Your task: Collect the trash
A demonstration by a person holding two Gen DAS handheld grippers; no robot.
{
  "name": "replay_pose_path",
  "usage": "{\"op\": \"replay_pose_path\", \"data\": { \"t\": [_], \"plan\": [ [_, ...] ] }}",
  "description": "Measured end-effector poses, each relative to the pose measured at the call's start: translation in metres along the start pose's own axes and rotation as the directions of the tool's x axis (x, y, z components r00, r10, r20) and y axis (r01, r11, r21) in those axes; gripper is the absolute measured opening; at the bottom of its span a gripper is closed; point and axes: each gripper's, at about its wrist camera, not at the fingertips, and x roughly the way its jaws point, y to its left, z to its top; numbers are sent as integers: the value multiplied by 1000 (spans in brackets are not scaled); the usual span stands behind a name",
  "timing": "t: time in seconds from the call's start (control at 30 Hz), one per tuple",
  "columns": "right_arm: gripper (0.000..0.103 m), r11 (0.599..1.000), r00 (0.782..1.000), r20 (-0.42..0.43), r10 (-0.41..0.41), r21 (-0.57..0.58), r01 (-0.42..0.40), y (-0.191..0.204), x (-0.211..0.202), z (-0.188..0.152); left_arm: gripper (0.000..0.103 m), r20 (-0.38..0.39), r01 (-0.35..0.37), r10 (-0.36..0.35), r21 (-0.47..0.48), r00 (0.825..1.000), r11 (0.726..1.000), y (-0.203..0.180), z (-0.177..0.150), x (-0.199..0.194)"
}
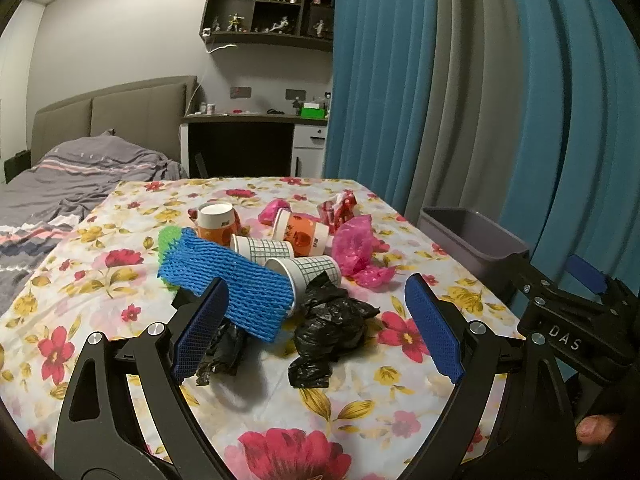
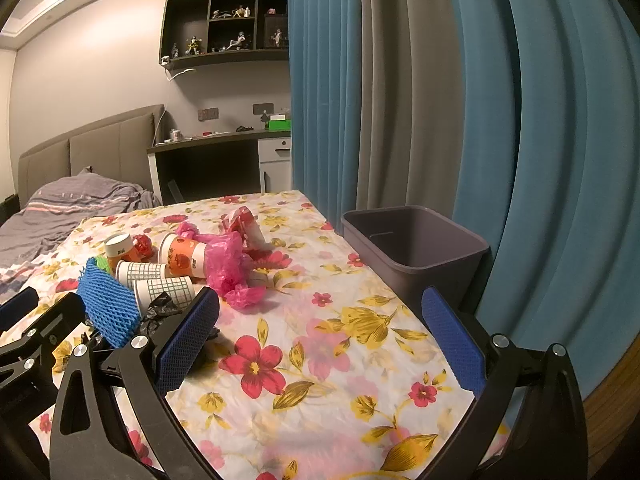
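Trash lies piled on the floral tablecloth [image 1: 120, 280]: a blue foam net [image 1: 236, 284], crumpled black bags [image 1: 332, 320], checked paper cups [image 1: 308, 272], orange cups [image 1: 302, 234], a pink bag [image 1: 356, 244] and a red wrapper [image 1: 340, 206]. My left gripper [image 1: 316, 328] is open just short of the black bags, nothing between its pads. My right gripper [image 2: 320, 340] is open over bare cloth, right of the pile; the pink bag [image 2: 228, 260] and foam net [image 2: 108, 308] lie to its left. A grey bin [image 2: 416, 252] stands at the table's right edge.
Blue and grey curtains [image 2: 400, 100] hang close behind the bin. A bed [image 1: 60, 184] with grey bedding lies to the left of the table. A desk [image 1: 248, 140] and wall shelf stand at the back. The right gripper's body [image 1: 568, 320] shows beside the bin [image 1: 472, 236].
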Motion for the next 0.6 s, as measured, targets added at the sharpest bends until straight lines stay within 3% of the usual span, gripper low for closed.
{"op": "replay_pose_path", "data": {
  "t": [0.6],
  "plan": [
    [98, 1000, 1000, 4, -2, 2, 2, -1, -1, 1, 88, -5, 10, -10, 2, 1000, 1000, 1, 1, 3]
  ]
}}
